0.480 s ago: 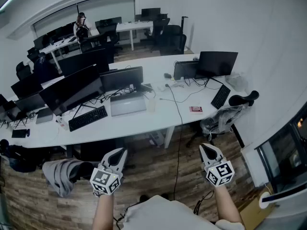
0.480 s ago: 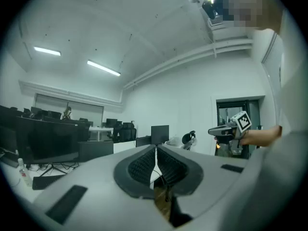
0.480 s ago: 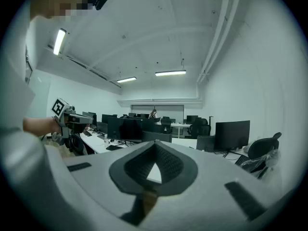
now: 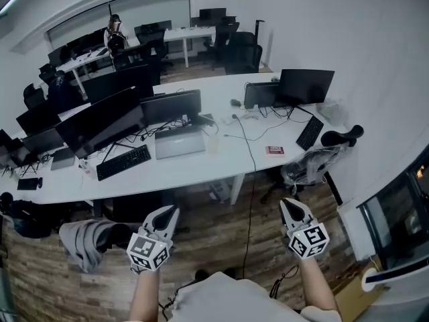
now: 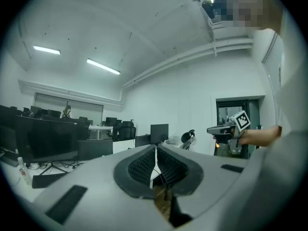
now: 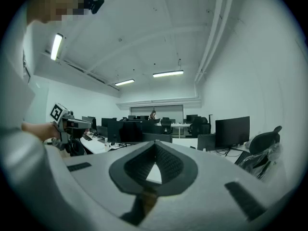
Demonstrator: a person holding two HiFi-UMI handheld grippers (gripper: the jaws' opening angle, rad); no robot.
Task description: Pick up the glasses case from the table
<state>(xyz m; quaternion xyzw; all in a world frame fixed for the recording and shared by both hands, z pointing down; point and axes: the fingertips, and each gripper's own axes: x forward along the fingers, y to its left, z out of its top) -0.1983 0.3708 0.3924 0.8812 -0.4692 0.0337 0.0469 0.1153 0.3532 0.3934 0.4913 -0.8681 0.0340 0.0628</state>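
The small dark-red flat rectangular case (image 4: 273,151), likely the glasses case though too small to be sure, lies on the long white desk (image 4: 194,168), right of the frame's centre and near a black keyboard (image 4: 309,133). Your left gripper (image 4: 167,212) and right gripper (image 4: 290,205) hang low in the frame over the wooden floor (image 4: 214,230), well apart from the case. Each has its jaws pressed together on nothing.
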